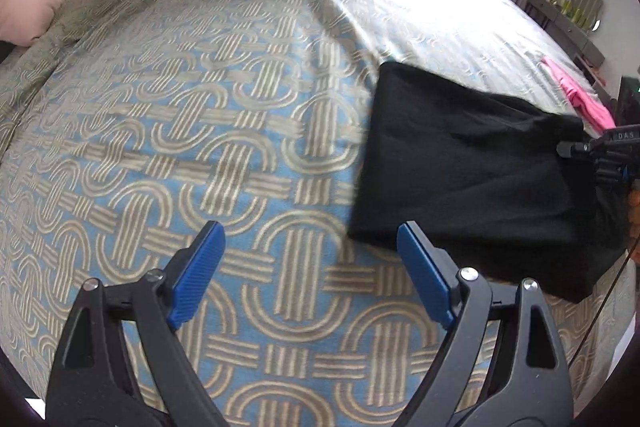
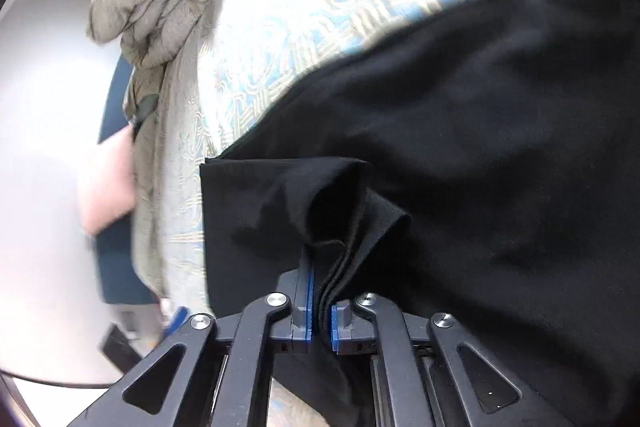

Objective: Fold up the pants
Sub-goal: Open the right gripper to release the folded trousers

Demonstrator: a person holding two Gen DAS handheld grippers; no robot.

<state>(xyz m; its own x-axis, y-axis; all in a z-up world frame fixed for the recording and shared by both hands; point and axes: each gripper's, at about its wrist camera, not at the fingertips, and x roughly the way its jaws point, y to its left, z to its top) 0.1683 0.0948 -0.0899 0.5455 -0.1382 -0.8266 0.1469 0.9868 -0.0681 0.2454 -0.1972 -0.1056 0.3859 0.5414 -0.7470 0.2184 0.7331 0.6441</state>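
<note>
Bed (image 1: pixel 200 131): patterned cover, fills most of the left wrist frame.
Pants (image 1: pixel 460 163): black, right of frame, already folded compact; likely one last fold or smoothing left.
Right gripper (image 2: pixel 320 301): fingers pinching bunched pants edge.
Left gripper (image 1: pixel 308 271): fingers spread, empty, bottom centre.

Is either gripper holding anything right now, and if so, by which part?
The right gripper is shut on the black pants, pinching several bunched layers of fabric at an edge. The left gripper is open over the bedspread, holding nothing.
</note>
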